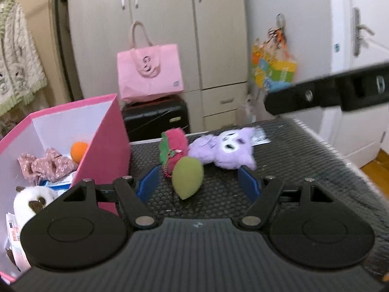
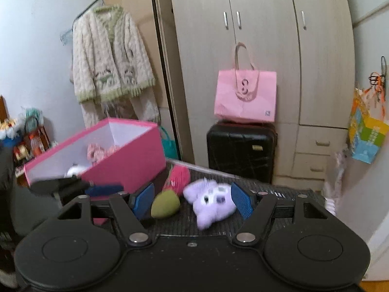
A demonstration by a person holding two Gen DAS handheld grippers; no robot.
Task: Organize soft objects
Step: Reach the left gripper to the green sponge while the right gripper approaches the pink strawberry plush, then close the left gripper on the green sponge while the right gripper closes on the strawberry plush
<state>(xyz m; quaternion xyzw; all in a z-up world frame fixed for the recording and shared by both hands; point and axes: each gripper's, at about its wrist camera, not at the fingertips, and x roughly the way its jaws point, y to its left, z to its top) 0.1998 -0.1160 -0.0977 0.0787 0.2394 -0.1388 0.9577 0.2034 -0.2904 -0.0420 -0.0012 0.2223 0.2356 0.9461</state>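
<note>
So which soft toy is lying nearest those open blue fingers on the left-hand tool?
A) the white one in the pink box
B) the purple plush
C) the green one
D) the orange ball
C: the green toy lies on the black surface between the left gripper's spread fingers; the purple plush sits farther back.

Both cameras sat low and near, looking forward over the dark table [image 1: 304, 150]. Both saw the pink box [image 2: 126, 158] at left and the far wardrobe [image 1: 158, 36].
</note>
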